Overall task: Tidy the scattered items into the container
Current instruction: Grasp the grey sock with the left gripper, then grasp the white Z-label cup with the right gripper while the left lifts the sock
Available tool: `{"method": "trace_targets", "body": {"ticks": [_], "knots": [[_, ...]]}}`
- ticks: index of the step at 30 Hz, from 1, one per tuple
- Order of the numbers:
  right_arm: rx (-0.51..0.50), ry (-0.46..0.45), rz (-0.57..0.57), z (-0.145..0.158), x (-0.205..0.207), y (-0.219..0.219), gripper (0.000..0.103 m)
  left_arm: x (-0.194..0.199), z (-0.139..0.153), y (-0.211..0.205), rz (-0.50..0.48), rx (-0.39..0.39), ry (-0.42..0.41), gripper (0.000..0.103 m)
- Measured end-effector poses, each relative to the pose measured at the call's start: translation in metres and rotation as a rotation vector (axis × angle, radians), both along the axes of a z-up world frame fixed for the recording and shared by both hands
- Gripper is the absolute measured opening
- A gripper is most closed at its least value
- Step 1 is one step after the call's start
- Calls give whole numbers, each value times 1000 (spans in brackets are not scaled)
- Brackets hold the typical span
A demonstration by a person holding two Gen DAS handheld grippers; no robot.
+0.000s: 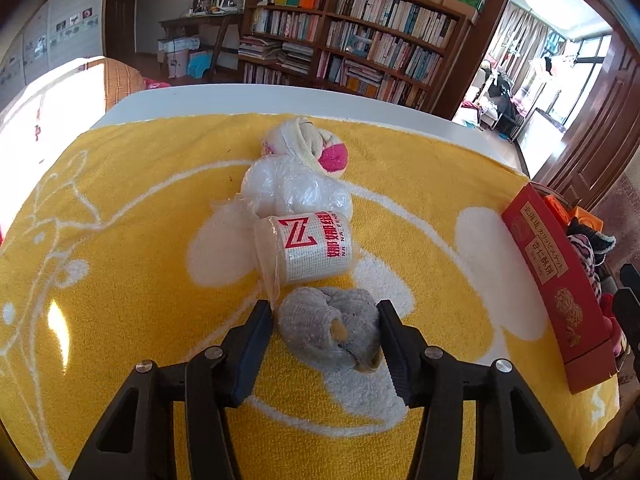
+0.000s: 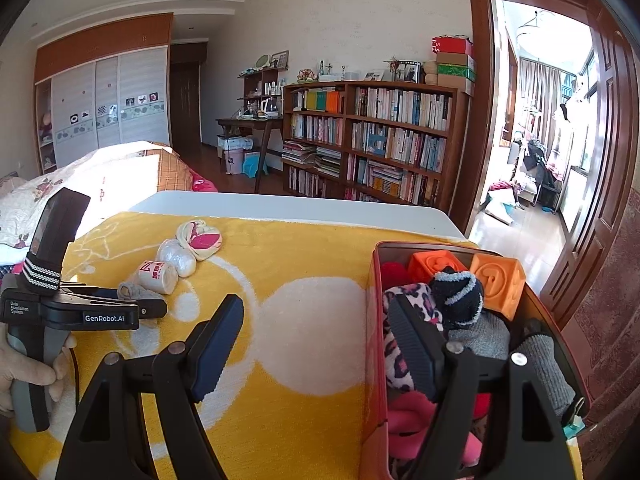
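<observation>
My left gripper is low over the yellow towel, its pads pressing both sides of a grey sock roll. Beyond it lie a mesh tape roll with a red Z, a clear plastic bundle and a cream-and-pink sock roll. The right wrist view shows the left gripper on the grey sock roll, held by a hand. My right gripper stands open and holds nothing, straddling the near wall of the red box. One finger hangs over the towel, the other over the box.
The red box at the towel's right edge holds two orange cubes, a black sock, a leopard-print sock and grey and pink socks. The white table edge runs behind the towel. A bed stands left, a bookshelf behind, a doorway right.
</observation>
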State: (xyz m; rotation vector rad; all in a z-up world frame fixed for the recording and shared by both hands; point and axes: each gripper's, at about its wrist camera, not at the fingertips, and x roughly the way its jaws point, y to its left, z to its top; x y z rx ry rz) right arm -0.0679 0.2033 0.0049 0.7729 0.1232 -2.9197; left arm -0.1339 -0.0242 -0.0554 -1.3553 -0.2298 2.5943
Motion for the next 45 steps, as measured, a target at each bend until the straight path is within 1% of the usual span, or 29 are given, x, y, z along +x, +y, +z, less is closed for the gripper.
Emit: {"method": "trace_targets", "body": {"ticks": [6,14,20,23,25,30,35,38,45], "knots": [[-4,-22,21,-6,-1,-4,78,7,3,-2,-3,-7,13,51],[12,-42,38,-14,-2,-10,78,17,14,-11,33,-36,56,51],[49,-51,55,-19,-1,-19,78,26,27,-15,62,-75,113,51],[59,-58,61,-20,-2,-22,78,29,32,-14,59,-92,133,51],[41,-78,68,-20,-6,-22,78,31,33,-13,54,-101,141,51],[-68,-168,96,-17,-19,-19,78,31,37,-16,61,-90,147,51],[-110,-205,128,-6,-30,-30,78,31,39,-20,68,-73,149,51],[-119,-219,148,-1,-37,-40,78,33,43,-23,71,-67,159,51],[-96,-238,179,1,-47,-65,78,36,49,-31,92,-45,176,51]]}}
